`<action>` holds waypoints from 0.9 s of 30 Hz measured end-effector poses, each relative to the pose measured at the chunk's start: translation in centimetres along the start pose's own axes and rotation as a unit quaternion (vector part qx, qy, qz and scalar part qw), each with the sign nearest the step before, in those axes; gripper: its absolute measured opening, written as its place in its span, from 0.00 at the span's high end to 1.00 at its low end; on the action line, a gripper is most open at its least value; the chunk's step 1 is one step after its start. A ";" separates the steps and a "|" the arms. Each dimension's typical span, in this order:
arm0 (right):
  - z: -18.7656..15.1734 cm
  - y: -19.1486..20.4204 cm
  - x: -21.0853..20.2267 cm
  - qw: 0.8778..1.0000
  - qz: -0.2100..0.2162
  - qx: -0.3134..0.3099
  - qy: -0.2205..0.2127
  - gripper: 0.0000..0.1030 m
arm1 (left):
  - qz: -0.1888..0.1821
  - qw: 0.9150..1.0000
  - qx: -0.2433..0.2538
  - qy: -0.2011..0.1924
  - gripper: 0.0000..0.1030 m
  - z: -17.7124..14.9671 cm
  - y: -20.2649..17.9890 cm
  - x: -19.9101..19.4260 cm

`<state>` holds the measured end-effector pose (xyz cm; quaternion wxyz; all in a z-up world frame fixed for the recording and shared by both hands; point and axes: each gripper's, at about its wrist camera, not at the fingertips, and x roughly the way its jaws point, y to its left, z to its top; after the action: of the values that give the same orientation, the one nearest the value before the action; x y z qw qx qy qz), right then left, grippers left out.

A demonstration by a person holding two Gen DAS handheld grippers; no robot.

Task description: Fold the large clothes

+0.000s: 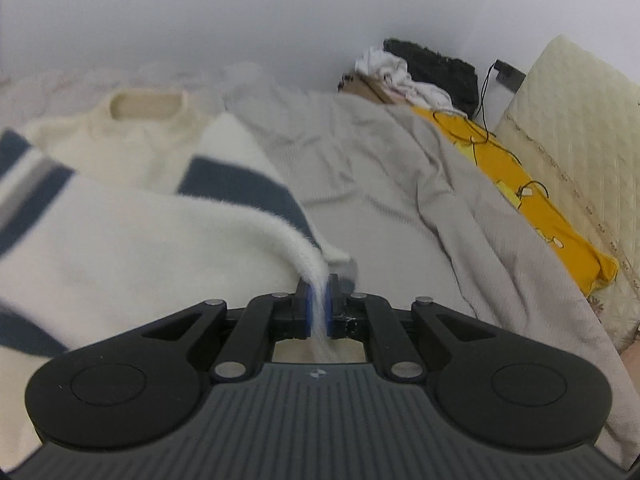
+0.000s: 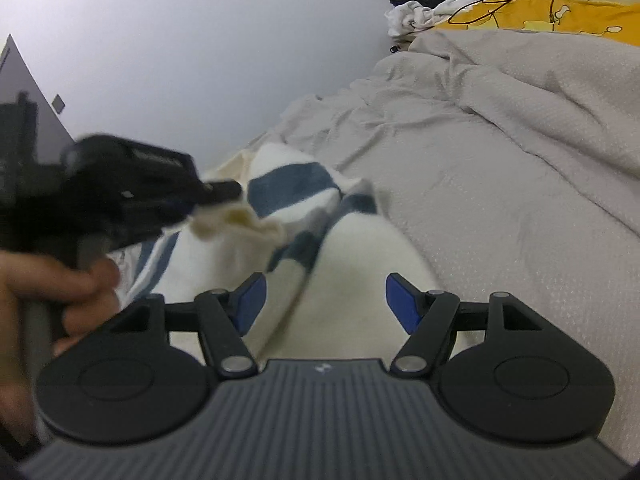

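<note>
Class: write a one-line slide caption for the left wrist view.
Left gripper pinches the cream striped sweater over a grey bedspread.

sweater (image 1: 132,236): cream, navy-grey stripes | bedspread (image 1: 392,184): plain grey | cloth (image 1: 520,184): yellow, printed figures | pillow (image 1: 576,120): pale cream

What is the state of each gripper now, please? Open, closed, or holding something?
Left gripper: closed, holding an edge of the cream sweater.
Right gripper: open, jaws apart above the sweater, gripping nothing.
</note>
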<state>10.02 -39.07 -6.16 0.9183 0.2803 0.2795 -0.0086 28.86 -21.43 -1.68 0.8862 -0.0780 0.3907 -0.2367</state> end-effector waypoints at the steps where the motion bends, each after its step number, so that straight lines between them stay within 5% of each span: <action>1: 0.0 0.0 0.3 1.000 -0.004 -0.003 0.000 0.32 | 0.000 1.000 0.000 0.001 0.93 -0.4 0.4 0.0; 7: 0.3 -0.8 1.1 1.000 -0.019 0.003 0.002 0.32 | 0.002 1.000 0.005 0.005 0.89 -1.2 1.4 -0.2; 11: 0.3 -0.3 1.1 1.000 -0.027 -0.013 -0.004 0.32 | -0.015 1.000 0.001 0.000 0.45 -1.7 1.9 -2.2; 12: 0.2 -0.2 1.1 0.999 -0.028 -0.016 -0.003 0.32 | -0.017 1.000 0.004 -0.006 0.43 -2.0 2.1 -2.8; 17: 0.2 0.4 0.8 0.999 -0.033 -0.029 -0.013 0.32 | -0.023 0.999 0.009 -0.028 0.43 -3.3 3.7 -6.1; 27: 0.2 4.1 1.5 0.993 -0.003 -0.111 -0.040 0.32 | 0.066 0.995 -0.007 -0.069 0.43 -6.5 12.6 -8.7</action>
<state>12.04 -35.50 -4.70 0.9542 0.1751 0.2426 0.0081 23.53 -5.85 -4.49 0.9241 -0.0740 0.3348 -0.1687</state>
